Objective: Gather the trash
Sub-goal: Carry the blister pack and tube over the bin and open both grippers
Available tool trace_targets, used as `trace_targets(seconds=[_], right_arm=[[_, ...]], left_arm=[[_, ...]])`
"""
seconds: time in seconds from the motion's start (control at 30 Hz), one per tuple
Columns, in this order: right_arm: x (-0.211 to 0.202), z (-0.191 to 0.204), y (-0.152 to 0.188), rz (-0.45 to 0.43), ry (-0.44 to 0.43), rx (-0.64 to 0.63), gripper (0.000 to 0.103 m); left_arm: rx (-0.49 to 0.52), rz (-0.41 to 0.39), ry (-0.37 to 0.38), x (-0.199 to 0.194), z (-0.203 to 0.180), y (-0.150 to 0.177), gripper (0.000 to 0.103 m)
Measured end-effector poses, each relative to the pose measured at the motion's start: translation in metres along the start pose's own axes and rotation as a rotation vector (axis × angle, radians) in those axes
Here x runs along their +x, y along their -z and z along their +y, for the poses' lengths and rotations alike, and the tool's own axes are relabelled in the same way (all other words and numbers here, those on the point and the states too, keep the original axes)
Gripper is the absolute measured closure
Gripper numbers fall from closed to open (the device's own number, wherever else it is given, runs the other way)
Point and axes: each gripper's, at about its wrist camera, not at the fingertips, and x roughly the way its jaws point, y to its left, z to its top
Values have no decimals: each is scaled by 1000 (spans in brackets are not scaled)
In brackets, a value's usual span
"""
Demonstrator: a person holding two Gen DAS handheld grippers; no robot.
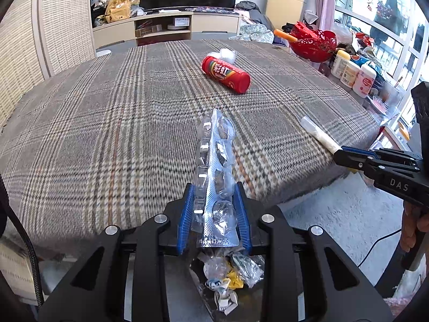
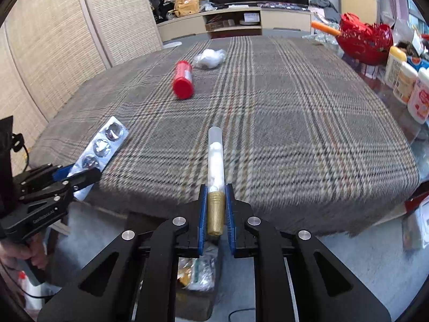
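My left gripper (image 1: pixel 214 187) is shut on an empty silver blister pack (image 1: pixel 217 161), which stands up between the blue pads near the front edge of the plaid-covered table (image 1: pixel 107 134). The right gripper (image 2: pixel 215 186) is shut on a frosted tube (image 2: pixel 215 158), clamped at its ribbed gold cap. Each wrist view shows the other tool: the left gripper (image 2: pixel 80 174) with the blister pack (image 2: pixel 103 145), and the right gripper (image 1: pixel 339 155) with the tube (image 1: pixel 319 135). A red snack can (image 1: pixel 226 73) lies on its side further back, beside a crumpled white plastic wad (image 1: pixel 228 55).
A bin with several wrappers (image 1: pixel 228 276) sits on the floor below the left gripper. A red basket (image 1: pixel 313 44) and white bottles (image 1: pixel 351 73) crowd the table's right side. A woven screen (image 1: pixel 64 26) stands left, a white rug (image 1: pixel 335 214) lies by the table's front.
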Motion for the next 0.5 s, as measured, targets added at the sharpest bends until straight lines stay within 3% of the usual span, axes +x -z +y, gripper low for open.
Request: trace_targets(seconds=[0.27, 0.5], right_arm=[[-13, 20, 35, 51, -54, -20, 89], [5, 30, 58, 143, -90, -38, 89]], left_arm=[[-31, 42, 22, -24, 0, 35, 74], [-34, 96, 16, -30, -2, 70, 74]])
